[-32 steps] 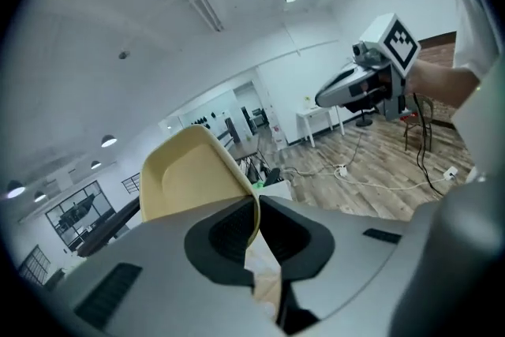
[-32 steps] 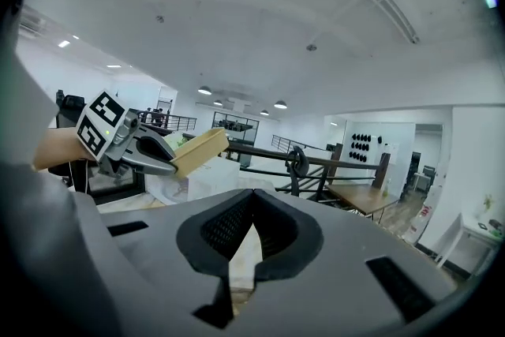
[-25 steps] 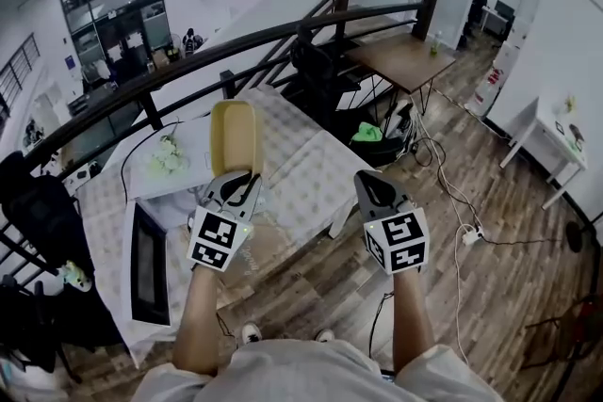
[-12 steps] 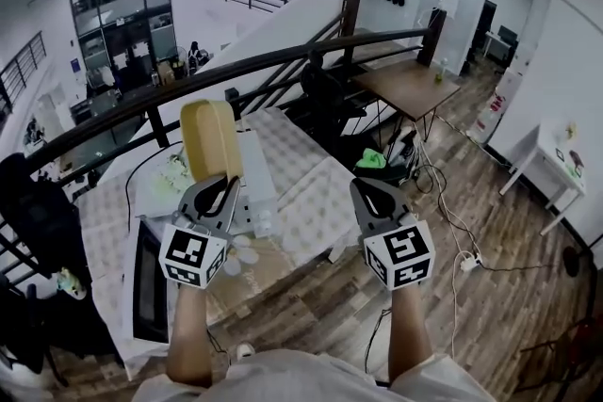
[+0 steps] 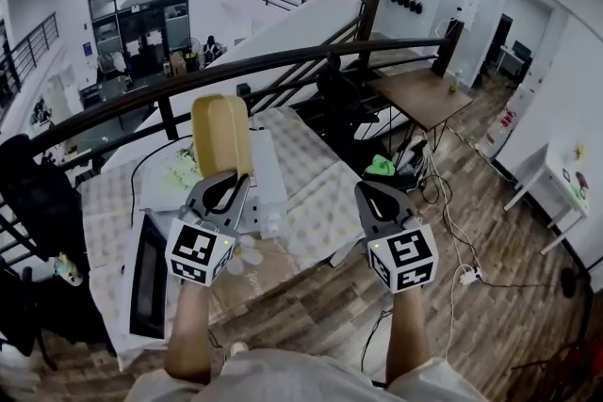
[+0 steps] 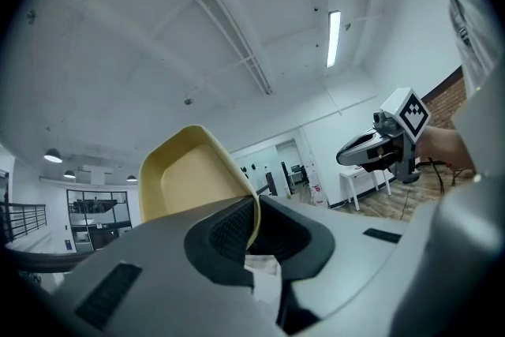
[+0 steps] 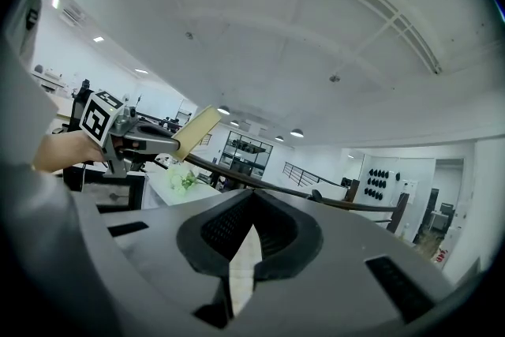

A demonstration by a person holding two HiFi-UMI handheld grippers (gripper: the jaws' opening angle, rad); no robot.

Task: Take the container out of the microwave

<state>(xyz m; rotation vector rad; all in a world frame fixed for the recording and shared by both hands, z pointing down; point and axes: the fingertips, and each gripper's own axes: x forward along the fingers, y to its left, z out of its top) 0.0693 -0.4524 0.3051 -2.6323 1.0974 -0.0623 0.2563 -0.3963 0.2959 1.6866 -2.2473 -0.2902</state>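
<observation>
You wear a pale short-sleeved top (image 5: 283, 379), and your left gripper (image 5: 226, 184) and right gripper (image 5: 372, 195) are grey shells with black ribbed pads (image 7: 227, 229), each carrying a white cube (image 5: 200, 251) printed with black square markers.

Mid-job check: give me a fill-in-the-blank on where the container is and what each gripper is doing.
Of the left gripper and right gripper, the container is held by the ___ one.
The other gripper's jaws are together with ___ between them.
The container is ___ in colour.
It is held in the air, ___ the microwave, not in it.
Missing words: left; nothing; yellow; outside.
</observation>
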